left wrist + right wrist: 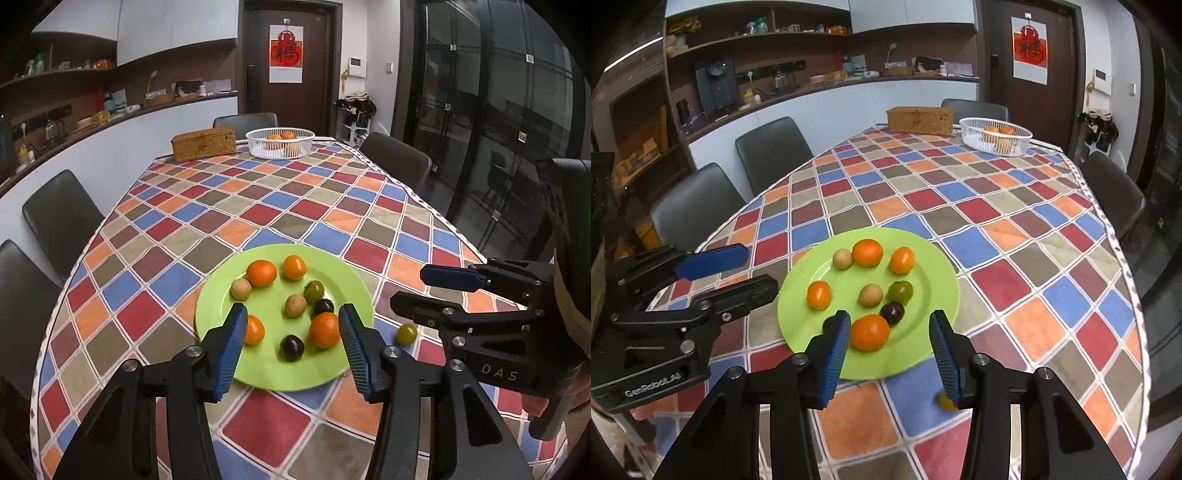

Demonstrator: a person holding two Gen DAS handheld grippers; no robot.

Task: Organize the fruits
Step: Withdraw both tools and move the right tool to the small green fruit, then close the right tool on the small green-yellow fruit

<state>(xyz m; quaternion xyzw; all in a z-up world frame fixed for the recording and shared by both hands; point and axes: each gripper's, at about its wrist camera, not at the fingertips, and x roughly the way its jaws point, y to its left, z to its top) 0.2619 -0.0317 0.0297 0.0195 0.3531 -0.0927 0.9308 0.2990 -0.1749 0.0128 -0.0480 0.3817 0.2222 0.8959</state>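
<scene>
On the table, at the plate's four o'clock, a stray green fruit looks light, smooth, roll-prone; grip its middle. Both grippers' jaws stand released, empty.

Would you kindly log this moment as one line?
left gripper open, empty | right gripper open, empty | green plate holds fruits | one yellow-green fruit beside plate on tablecloth

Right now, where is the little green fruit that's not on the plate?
In the left wrist view, the little green fruit lies on the tablecloth just right of the green plate.
</scene>
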